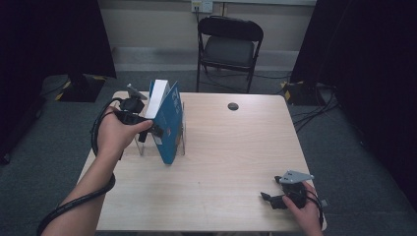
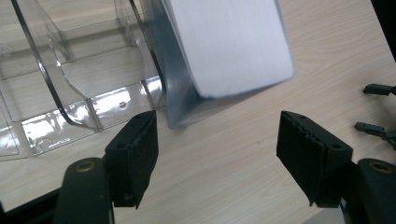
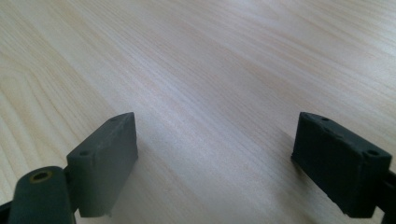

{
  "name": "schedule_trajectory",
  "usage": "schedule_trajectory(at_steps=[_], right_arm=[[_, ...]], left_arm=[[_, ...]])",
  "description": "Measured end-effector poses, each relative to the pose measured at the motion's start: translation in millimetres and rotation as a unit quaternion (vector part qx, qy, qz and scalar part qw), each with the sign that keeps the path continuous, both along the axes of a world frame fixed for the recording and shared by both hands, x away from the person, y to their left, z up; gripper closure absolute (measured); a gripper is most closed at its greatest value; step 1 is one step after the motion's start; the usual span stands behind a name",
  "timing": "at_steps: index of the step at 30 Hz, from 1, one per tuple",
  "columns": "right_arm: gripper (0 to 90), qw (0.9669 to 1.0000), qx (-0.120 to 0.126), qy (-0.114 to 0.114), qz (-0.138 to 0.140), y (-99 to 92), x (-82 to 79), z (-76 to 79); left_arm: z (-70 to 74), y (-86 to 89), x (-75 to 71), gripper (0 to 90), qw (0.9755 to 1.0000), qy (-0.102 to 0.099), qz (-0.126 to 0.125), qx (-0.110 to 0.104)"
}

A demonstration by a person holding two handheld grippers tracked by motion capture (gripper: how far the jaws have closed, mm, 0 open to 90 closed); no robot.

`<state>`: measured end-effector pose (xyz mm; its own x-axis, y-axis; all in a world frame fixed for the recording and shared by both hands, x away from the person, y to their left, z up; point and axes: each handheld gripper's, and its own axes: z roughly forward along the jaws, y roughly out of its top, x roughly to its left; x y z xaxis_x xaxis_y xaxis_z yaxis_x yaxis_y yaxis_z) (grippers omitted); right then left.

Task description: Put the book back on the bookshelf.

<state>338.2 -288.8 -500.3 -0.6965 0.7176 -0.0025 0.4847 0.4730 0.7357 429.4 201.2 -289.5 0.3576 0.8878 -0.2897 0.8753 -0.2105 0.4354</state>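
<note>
A thick blue book (image 1: 167,123) stands tilted on its edge in a clear plastic rack (image 1: 183,140) at the table's left. My left gripper (image 1: 151,129) is held against the book's near side. In the left gripper view its jaws (image 2: 217,133) stand open just short of the book's lower corner (image 2: 229,42), with white page edges and a blue cover, and the pads (image 2: 135,149) touch nothing. The rack (image 2: 60,93) lies to the left there. My right gripper (image 1: 269,198) rests at the table's front right corner, open (image 3: 215,140) over bare wood.
The light wooden table (image 1: 221,162) has a round dark hole (image 1: 233,106) near its far edge. A black folding chair (image 1: 228,44) stands behind it. Dark curtains hang at both sides. The right gripper's fingertips (image 2: 376,109) show far right in the left gripper view.
</note>
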Motion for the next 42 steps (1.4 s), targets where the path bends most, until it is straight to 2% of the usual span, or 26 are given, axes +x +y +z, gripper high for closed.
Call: schedule_trajectory(at_steps=[2,3,6,9,12,14,16,19,25,36,42], right_arm=[[13.0,1.0,0.0,0.0,0.0,0.1,-0.1,0.0],[13.0,1.0,0.0,0.0,0.0,0.1,-0.1,0.0],[13.0,1.0,0.0,0.001,0.0,0.1,-0.1,0.1],[13.0,1.0,-0.002,-0.001,-0.003,0.0,-0.3,0.3],[13.0,1.0,-0.003,-0.001,-0.003,0.0,-0.4,0.3],[13.0,1.0,-0.003,-0.001,-0.003,0.0,-0.3,0.3],[13.0,1.0,-0.002,-0.001,-0.003,0.0,-0.3,0.3],[13.0,1.0,-0.003,-0.002,-0.002,-0.1,-0.2,0.3],[12.9,1.0,-0.003,-0.001,-0.002,-0.1,-0.2,0.3],[12.9,1.0,-0.003,-0.002,-0.002,-0.1,-0.2,0.3],[13.0,1.0,-0.003,-0.001,-0.003,0.0,-0.4,0.4]], left_arm=[[-1.6,0.2,-0.8,29.2,1.0,-0.004,-0.007,0.0],[-3.7,0.3,-1.5,25.9,1.0,-0.003,-0.009,0.0],[-9.4,0.5,-3.9,25.6,0.9999,0.003,-0.015,0.0],[-13.4,1.4,-6.1,24.8,0.9998,-0.002,-0.02,-0.003],[-18.4,2.2,-8.3,22.9,0.9995,-0.004,-0.031,0.003],[-20.0,1.8,-9.2,20.5,0.9996,-0.008,-0.026,0.002],[-22.2,2.2,-10.8,20.5,0.9995,-0.005,-0.033,0.0],[-26.7,4.0,-14.2,18.6,0.9992,-0.012,-0.039,-0.005],[-31.7,6.6,-20.1,17.7,0.9989,-0.014,-0.043,-0.013],[-37.7,4.9,-27.7,17.7,0.9979,-0.011,-0.064,-0.002],[-41.7,4.3,-33.1,17.8,0.9974,-0.012,-0.07,-0.01]])
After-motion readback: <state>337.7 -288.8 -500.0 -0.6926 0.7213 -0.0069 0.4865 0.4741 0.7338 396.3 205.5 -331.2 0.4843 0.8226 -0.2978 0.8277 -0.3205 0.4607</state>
